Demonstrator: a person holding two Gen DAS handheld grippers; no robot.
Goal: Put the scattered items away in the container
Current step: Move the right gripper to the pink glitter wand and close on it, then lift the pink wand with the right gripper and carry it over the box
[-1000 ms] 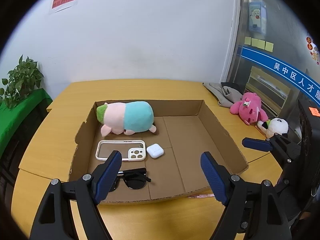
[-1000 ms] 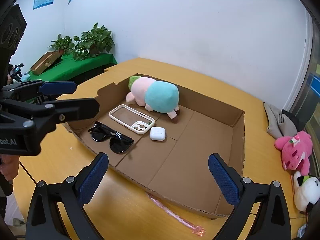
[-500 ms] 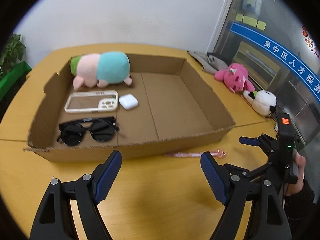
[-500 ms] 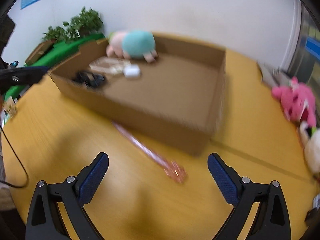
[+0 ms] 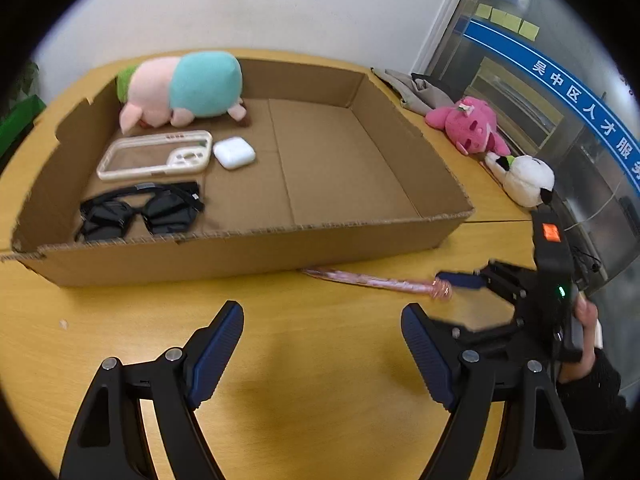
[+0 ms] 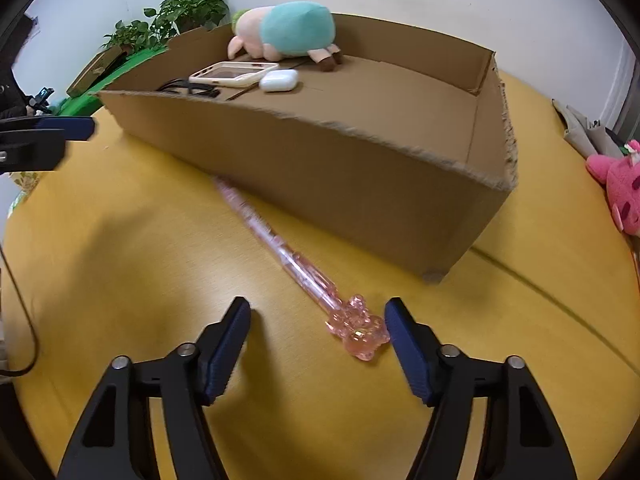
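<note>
My right gripper (image 6: 318,330) closing, pads not yet on pink pen (image 6: 280,246) beside cardboard box (image 6: 360,168); shift onto barrel. Left gripper (image 5: 322,354) open, empty.

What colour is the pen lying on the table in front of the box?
Translucent pink pen with a bear-shaped charm end; clearest in the right wrist view.
</note>
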